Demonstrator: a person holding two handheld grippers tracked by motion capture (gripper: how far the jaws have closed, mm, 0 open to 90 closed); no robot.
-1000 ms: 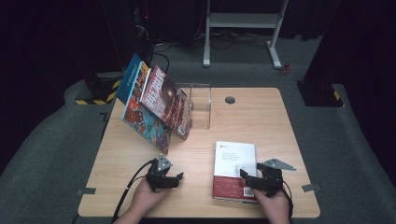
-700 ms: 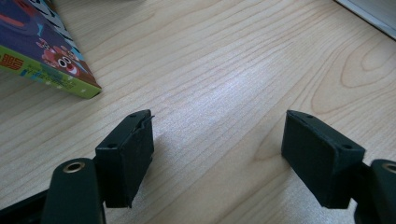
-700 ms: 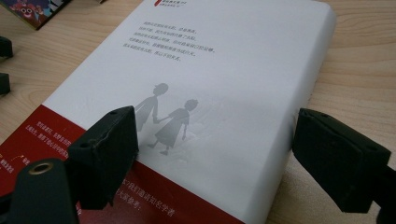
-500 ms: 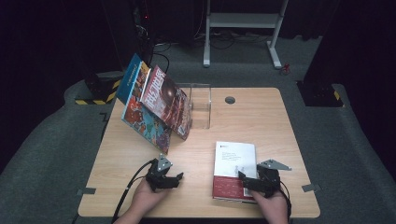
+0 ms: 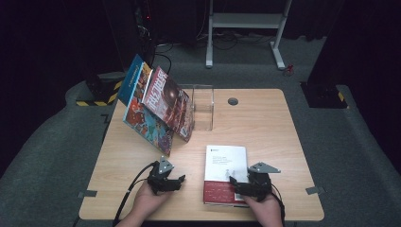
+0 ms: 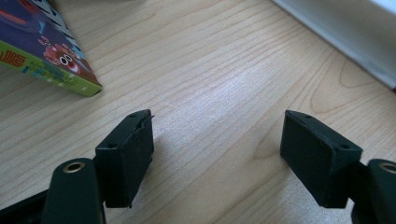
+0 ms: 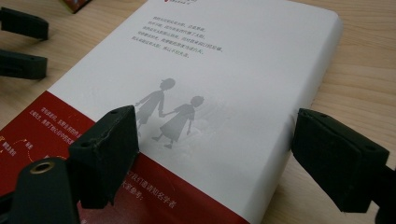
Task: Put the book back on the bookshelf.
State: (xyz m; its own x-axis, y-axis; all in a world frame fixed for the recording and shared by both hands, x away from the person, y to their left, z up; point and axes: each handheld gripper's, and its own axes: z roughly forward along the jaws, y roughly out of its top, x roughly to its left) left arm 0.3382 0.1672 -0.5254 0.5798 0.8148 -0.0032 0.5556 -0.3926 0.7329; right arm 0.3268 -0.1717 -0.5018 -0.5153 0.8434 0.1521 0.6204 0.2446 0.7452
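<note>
On table, white-and-red book [image 5: 225, 173], flat.

Book [image 5: 225, 173] — white cover, red lower band

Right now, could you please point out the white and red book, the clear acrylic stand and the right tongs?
white and red book [image 5: 226, 163]: high view, white upper cover.
clear acrylic stand [image 5: 203, 109]: high view, front panel.
right tongs [image 7: 215, 158]: right gripper view, midway between open tips.

Bare tabletop [image 5: 265, 118] lies open at twelve o'clock beyond the white-and-red book [image 5: 226, 166]; leaning books [image 5: 158, 111] and clear stand [image 5: 203, 106] block eleven o'clock.
</note>
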